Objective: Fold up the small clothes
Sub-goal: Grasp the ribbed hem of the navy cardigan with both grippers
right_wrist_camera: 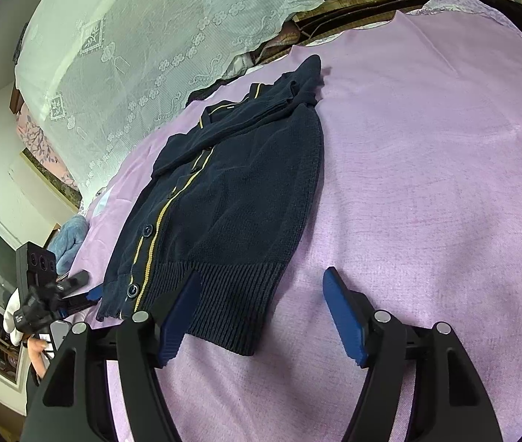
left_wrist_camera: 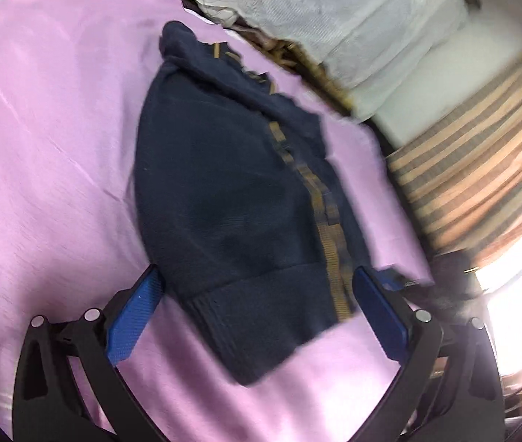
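Note:
A small navy knit cardigan point(left_wrist_camera: 235, 199) with a yellow stripe along its button placket lies on a pink sheet point(left_wrist_camera: 47, 147), sleeves folded in. My left gripper point(left_wrist_camera: 257, 283) is open, its blue pads either side of the ribbed hem, above it. In the right wrist view the cardigan point(right_wrist_camera: 231, 199) lies lengthwise, hem nearest. My right gripper point(right_wrist_camera: 261, 287) is open over the hem's right corner, its left pad point(right_wrist_camera: 180, 316) over the ribbing, its right pad over bare sheet. The left gripper point(right_wrist_camera: 62, 291) shows there at the cardigan's left hem corner.
White lace cloth point(right_wrist_camera: 143, 37) covers the furniture behind the sheet point(right_wrist_camera: 426, 184). A blue towel point(right_wrist_camera: 69, 239) lies at the sheet's left edge. Striped fabric point(left_wrist_camera: 482, 169) and a bright window are at the right of the left wrist view.

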The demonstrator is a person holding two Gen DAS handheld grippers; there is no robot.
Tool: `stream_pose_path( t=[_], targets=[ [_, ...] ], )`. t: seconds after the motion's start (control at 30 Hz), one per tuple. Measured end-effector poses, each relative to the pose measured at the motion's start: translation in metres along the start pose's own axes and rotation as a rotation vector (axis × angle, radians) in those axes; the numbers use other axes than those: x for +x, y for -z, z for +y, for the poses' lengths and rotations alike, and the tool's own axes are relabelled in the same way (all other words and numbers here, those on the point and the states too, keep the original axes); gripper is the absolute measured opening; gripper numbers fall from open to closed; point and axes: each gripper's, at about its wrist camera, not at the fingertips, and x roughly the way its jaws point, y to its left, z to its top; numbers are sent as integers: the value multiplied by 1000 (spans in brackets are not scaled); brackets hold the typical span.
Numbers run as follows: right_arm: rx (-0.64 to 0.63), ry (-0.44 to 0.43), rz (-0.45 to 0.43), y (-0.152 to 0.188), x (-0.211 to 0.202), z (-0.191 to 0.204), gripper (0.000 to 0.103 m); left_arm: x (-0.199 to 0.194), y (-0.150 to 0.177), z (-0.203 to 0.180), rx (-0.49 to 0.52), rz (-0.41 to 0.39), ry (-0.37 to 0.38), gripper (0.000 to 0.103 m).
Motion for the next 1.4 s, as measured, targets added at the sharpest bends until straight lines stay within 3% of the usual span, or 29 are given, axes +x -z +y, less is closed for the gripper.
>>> stream_pose_path(
  t=[0.07,0.1,0.23,0.37,0.53,0.6,0.73,0.83,0.93,0.97,1.0,1.07,1.1,1.4],
  targets=[
    [1,-1,-1,0,0,0,69,-6,5,2,-25,7,93,98],
    [0,-1,-3,0,0,0,69,-7,8,0,-17,14,97,98],
    [6,-8,-3,1,-2,0,67,2,13,-11,39,52,51,98],
    [31,-27,13,0,-2,-5,62,6,10,-13,56,87,74,98],
    [58,-36,72,-12,3,-15,49,16,-3,-9,102,81,-20,98],
    [86,-57,94,-14,7,-20,48,18,-6,-7,85,83,-7,98],
    [65,-76,117,-12,12,-10,48,20,8,-22,143,110,31,97],
    [35,-96,143,-6,20,3,45,25,10,-26,164,116,19,80],
    [12,-70,144,-8,27,7,19,27,-1,-8,63,96,30,52],
    [24,-89,144,-7,28,5,9,26,-2,0,24,88,38,38],
    [32,-99,137,-6,27,3,8,25,-2,4,1,84,39,28],
    [17,-101,111,-5,21,5,7,19,1,9,-25,70,43,17],
    [-3,-98,87,-5,15,10,7,17,2,8,-21,62,43,13],
    [-44,-119,39,-28,3,25,7,10,-19,-24,103,12,19,7]
  ],
)
